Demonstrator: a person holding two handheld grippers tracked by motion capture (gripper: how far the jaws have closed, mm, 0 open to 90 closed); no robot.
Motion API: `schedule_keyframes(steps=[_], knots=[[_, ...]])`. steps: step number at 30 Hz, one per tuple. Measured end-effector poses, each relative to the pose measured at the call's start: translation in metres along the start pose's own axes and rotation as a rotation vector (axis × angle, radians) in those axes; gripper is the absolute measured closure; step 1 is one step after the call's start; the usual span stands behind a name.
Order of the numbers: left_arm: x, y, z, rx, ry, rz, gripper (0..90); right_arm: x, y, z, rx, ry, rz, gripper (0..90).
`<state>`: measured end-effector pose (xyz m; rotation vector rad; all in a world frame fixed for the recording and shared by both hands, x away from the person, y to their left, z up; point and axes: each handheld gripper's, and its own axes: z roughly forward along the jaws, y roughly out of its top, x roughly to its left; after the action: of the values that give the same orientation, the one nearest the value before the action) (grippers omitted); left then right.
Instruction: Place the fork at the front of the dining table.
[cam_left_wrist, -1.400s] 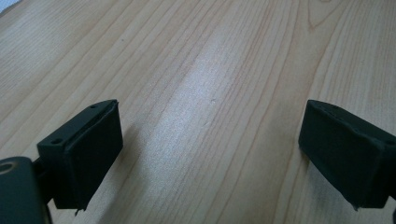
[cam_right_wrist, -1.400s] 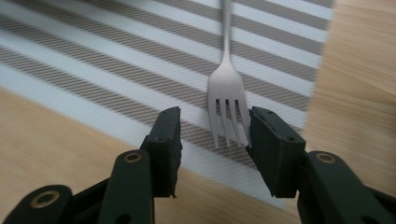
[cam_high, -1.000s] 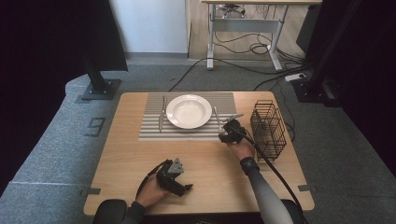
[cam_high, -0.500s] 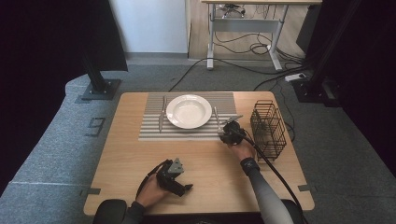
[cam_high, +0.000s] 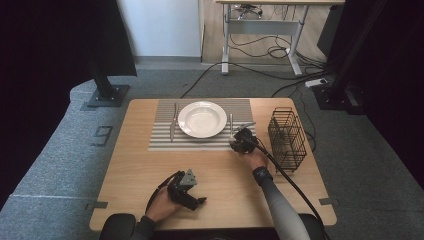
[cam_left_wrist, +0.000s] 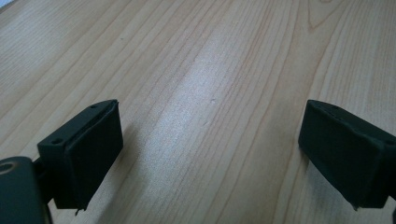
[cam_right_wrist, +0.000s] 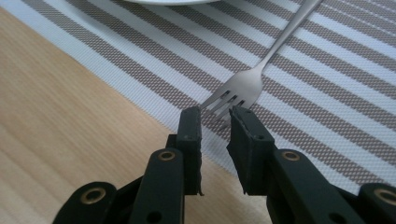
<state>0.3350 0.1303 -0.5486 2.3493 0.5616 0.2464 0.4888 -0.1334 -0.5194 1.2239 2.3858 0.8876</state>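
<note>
With jaws nearly pressed together, the right gripper (cam_right_wrist: 215, 122) pinches the tines of the fork (cam_right_wrist: 261, 65) near the placemat's (cam_high: 165, 140) right edge; so shallow a grip risks it slipping.

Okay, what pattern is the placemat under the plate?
The placemat has grey and white stripes, clearest in the right gripper view.

Your right gripper (cam_right_wrist: 215, 114) covers the fork's (cam_right_wrist: 243, 86) tine tips; whether they are gripped cannot be told. The fork handle runs off the top edge. The plate (cam_right_wrist: 173, 1) shows as a rim sliver, cut off above.
</note>
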Motion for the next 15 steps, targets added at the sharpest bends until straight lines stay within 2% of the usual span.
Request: schedule_keyframes(steps=[15], knots=[[0.000, 0.000, 0.000, 0.004, -0.003, 0.000, 6.2, -0.016, 0.011, 0.012, -0.019, -0.020, 0.019, 72.4]])
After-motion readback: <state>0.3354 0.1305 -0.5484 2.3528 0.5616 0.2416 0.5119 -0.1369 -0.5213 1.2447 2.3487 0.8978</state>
